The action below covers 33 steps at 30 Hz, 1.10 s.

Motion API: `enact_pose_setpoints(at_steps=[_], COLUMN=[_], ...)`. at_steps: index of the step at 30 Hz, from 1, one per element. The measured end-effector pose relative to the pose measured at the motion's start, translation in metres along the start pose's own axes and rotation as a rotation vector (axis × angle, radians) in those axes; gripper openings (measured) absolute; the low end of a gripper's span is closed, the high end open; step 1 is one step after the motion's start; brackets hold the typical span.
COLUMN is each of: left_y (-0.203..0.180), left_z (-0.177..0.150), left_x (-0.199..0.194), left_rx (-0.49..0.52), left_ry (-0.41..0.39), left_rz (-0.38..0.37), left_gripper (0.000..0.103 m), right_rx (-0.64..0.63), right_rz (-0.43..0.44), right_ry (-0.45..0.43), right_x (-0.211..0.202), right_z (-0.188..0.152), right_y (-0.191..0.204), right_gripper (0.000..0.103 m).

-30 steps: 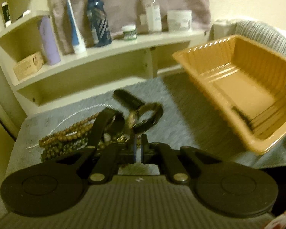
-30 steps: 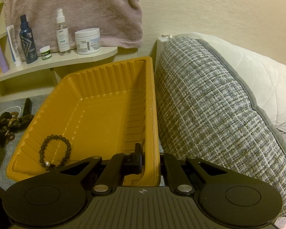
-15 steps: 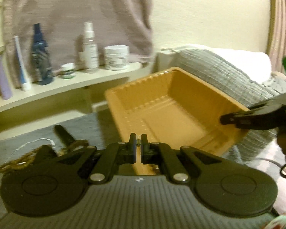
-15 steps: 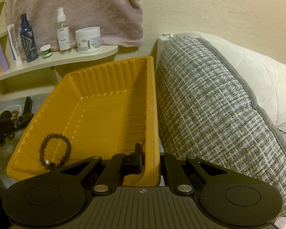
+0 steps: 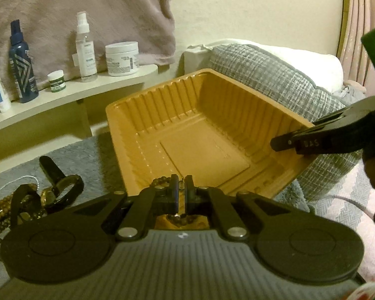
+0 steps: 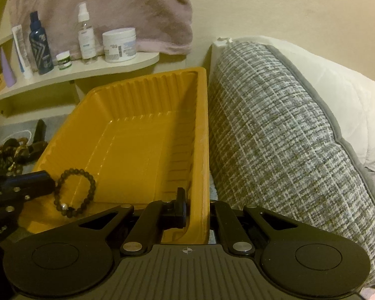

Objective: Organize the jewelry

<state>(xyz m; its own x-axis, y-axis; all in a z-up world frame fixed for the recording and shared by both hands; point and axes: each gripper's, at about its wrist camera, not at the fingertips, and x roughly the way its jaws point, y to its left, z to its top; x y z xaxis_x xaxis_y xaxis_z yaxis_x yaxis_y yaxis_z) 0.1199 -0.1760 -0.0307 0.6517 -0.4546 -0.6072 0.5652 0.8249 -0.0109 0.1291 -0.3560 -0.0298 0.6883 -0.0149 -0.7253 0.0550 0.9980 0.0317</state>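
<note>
The right claw [image 6: 197, 210] is pinching the light, flexible tray [image 6: 137, 135] wall. The left claw [image 5: 182, 195], pressed together, is dangling a limp bracelet [image 6: 75, 190] by 1 strand over it.

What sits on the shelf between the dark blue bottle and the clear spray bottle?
A small green-labelled jar stands between the dark blue bottle and the clear spray bottle, clearest in the left wrist view.
</note>
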Motion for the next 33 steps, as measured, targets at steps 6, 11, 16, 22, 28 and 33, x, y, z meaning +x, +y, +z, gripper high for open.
enact_pose_setpoints(at_steps=[6,11,16,22,28,33], left_y=[0.001,0.011,0.031,0.064,0.093,0.105], left_z=[-0.001,-0.003,-0.006,-0.019,-0.042,-0.049], left_x=[0.005,-0.004,-0.016,-0.023,-0.023,-0.018], left_rx=[0.003,-0.022,-0.067,-0.126,-0.163,-0.16], left_ry=[0.01,-0.004,-0.018,0.005,0.061,0.064], left_rz=[-0.002,0.029,0.085,0.179,0.276,0.326], left_gripper=[0.009,0.01,0.012,0.012,0.012,0.012], right_rx=[-0.026,-0.052,-0.078,-0.109,-0.14,-0.156], right_rz=[0.01,0.022,0.019,0.015,0.014,0.015], right_ry=[0.032,0.061,0.067,0.072,0.074,0.077], right_x=[0.003,0.006,0.005,0.006,0.008,0.009], right_z=[0.006,0.009,0.011,0.013,0.014,0.014], right_y=[-0.001,-0.003,-0.004,-0.002,-0.002,-0.002], right_gripper=[0.004,0.004,0.004,0.004,0.004,0.004])
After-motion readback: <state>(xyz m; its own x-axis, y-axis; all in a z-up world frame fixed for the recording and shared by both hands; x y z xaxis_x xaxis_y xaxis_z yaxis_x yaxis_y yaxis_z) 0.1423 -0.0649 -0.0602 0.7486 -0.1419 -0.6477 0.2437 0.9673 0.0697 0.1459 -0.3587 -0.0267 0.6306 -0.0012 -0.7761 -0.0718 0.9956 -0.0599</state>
